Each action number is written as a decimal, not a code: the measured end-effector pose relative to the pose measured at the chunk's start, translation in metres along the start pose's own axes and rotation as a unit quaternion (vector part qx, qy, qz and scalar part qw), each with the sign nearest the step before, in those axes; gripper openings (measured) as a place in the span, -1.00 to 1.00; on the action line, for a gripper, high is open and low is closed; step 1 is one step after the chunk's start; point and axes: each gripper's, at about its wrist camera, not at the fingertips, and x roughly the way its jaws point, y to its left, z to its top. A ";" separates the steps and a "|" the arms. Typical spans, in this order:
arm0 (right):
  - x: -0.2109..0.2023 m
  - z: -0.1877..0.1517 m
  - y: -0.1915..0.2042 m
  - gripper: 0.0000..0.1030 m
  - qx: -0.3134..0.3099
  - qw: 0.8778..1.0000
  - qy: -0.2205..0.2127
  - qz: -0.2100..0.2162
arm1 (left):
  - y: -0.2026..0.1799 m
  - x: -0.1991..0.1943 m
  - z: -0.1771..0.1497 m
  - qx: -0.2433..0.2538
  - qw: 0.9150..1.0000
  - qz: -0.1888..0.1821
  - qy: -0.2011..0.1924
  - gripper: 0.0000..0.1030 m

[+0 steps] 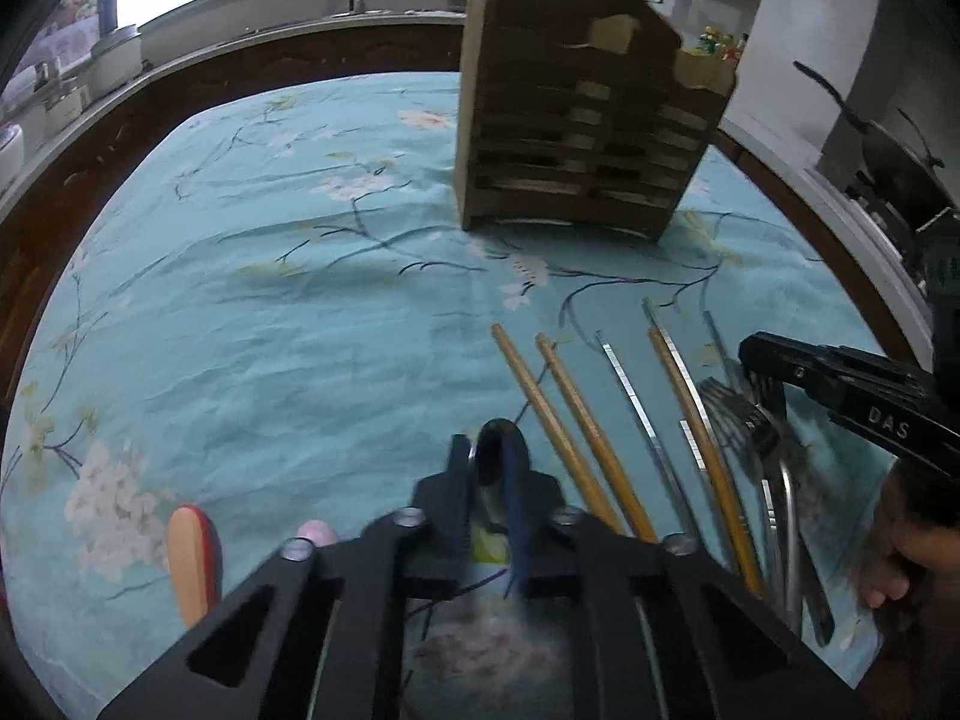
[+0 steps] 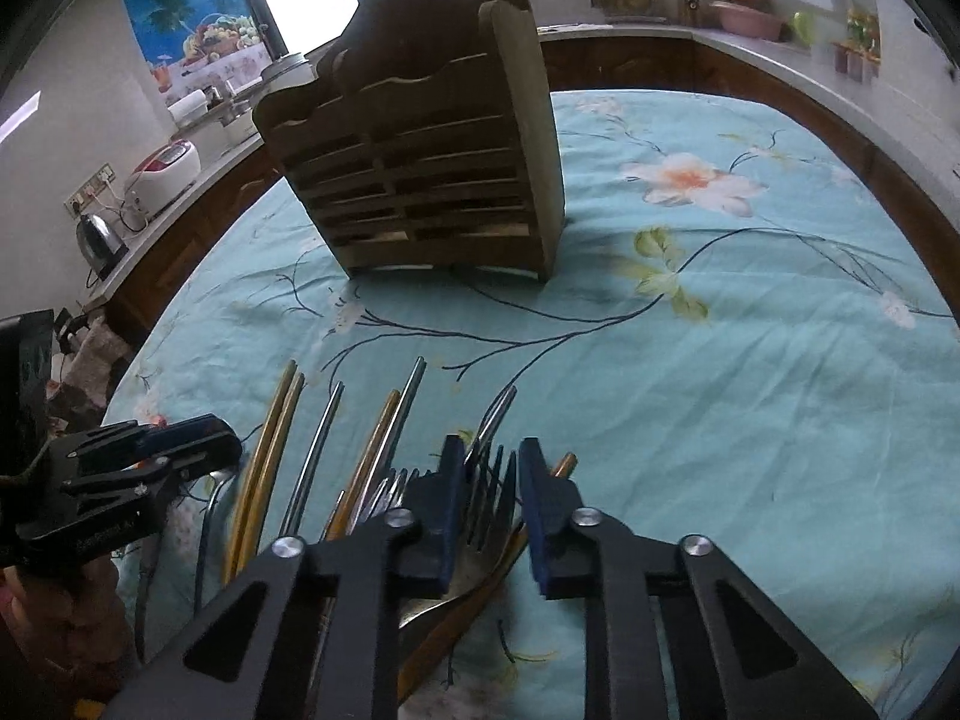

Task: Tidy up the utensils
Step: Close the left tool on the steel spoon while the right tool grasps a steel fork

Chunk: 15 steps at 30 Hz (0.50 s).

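A wooden slatted utensil holder (image 1: 576,132) stands upright on the floral blue tablecloth (image 1: 270,300); it also shows in the right wrist view (image 2: 432,168). Wooden and metal chopsticks (image 1: 576,432) lie in a row, with forks (image 1: 738,408) to their right. My left gripper (image 1: 489,462) is shut on a metal spoon (image 1: 498,450) just above the cloth. My right gripper (image 2: 489,480) is open, its fingers straddling a fork (image 2: 492,492) in the pile of forks and chopsticks (image 2: 336,456).
An orange spatula handle (image 1: 189,558) and a pink handle (image 1: 318,531) lie at the left. Kitchen counters ring the table, with a kettle (image 2: 99,240), a rice cooker (image 2: 165,171) and a wok (image 1: 894,162).
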 end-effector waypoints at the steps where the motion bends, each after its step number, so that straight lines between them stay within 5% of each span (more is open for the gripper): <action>1: -0.002 0.000 0.000 -0.77 0.002 1.000 -0.003 0.001 | -0.001 -0.004 -0.001 0.001 1.000 -0.001 -0.003 -0.93; 3: -0.007 0.001 -0.001 -0.96 0.006 1.000 -0.010 0.006 | -0.001 -0.010 -0.002 0.001 1.000 -0.001 -0.015 -0.95; 15: -0.065 0.011 0.009 -0.96 -0.002 0.996 -0.091 0.000 | 0.002 -0.075 -0.014 -0.020 0.996 -0.010 -0.083 -0.96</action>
